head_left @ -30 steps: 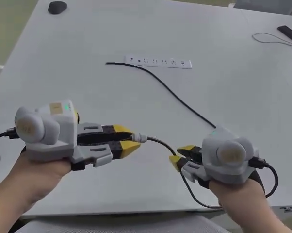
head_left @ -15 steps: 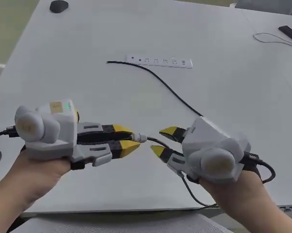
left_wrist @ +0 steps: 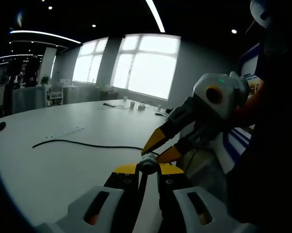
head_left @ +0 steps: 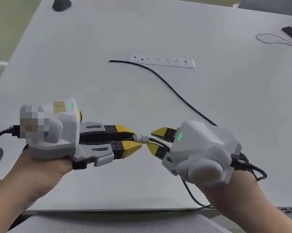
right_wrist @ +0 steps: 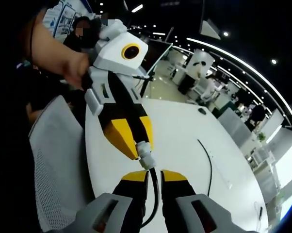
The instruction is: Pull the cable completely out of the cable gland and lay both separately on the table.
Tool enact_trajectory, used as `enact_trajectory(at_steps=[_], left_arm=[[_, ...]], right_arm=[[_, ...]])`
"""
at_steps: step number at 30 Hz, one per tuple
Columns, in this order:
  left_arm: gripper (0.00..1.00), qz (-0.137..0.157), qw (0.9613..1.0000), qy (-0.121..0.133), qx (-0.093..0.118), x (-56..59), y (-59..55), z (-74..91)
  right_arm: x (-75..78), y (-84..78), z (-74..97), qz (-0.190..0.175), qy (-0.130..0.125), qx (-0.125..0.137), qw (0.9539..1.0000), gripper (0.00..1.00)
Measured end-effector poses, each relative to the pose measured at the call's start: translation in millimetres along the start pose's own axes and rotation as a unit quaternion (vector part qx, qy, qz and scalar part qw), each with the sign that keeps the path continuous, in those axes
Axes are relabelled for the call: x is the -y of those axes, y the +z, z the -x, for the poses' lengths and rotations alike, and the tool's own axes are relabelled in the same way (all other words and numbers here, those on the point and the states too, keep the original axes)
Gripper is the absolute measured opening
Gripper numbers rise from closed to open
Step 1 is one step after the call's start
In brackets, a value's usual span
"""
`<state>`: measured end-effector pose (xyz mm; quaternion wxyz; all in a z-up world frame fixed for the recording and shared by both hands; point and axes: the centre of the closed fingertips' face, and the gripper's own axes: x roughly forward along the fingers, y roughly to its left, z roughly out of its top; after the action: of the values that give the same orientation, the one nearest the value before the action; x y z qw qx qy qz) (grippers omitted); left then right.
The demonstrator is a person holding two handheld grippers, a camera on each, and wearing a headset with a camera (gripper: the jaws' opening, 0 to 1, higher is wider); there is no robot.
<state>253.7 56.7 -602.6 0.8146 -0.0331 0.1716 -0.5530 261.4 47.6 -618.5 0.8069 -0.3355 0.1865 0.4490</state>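
While the left gripper [head_left: 135,139] is clamped on the cable gland [head_left: 142,138], held just above the table [head_left: 88,87] near its front edge, the right gripper [head_left: 154,140] faces it. Its jaws stand apart, one on either side of the cable [head_left: 177,97] right at the gland's mouth, and are not pinching.

Cable: thin, black, limp. Its free length trails across the table toward the power strip [head_left: 161,61].

Judgement: light and floppy, with a smooth jacket that may slip. The gland is small, rigid plastic. Best hold is the cable close beside the gland, pinched firmly and pulled straight along its axis.
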Motion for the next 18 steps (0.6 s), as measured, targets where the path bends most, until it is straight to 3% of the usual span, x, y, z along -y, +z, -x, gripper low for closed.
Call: enact_trajectory(at_steps=[10, 18], left_arm=[[0.15, 0.0, 1.0, -0.001, -0.004, 1.9, -2.5, -1.3], [0.15, -0.003, 1.0, 0.0, -0.003, 1.8, -1.6, -2.3]], right_arm=[[-4.1, -2.3, 0.4, 0.009, 0.004, 0.001, 1.0, 0.0], [-0.6, -8.5, 1.2, -0.009, -0.001, -0.005, 0.9999, 0.0]])
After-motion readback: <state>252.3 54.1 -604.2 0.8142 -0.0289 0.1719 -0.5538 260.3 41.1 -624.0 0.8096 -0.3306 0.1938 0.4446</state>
